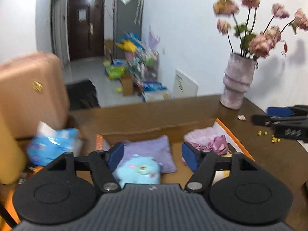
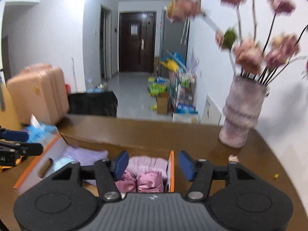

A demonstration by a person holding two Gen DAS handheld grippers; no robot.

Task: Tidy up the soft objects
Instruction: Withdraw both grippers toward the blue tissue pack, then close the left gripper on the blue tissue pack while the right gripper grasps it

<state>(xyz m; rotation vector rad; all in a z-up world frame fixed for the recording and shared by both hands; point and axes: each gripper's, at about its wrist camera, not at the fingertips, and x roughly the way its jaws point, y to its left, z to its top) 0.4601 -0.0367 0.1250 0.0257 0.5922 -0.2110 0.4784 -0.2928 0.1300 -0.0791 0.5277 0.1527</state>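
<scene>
- Here, the box (image 1: 233, 132) sits on the table (image 2: 134, 130), holding a purple pillow (image 1: 152, 150), a blue plush (image 1: 138, 171) and pink satin cloth (image 2: 146, 181).
- Left gripper (image 1: 153, 155) hovers over the plush, fingers apart, empty.
- Right gripper (image 2: 154, 164) hangs above the cloth, fingers likewise spread, nothing held.
- Plush looks light and squashy; pinch its body mid-bulk.
- Satin likely slippery; grab a bunched fold.
- Vase (image 2: 242, 113) stands near the box; probably fragile.
</scene>
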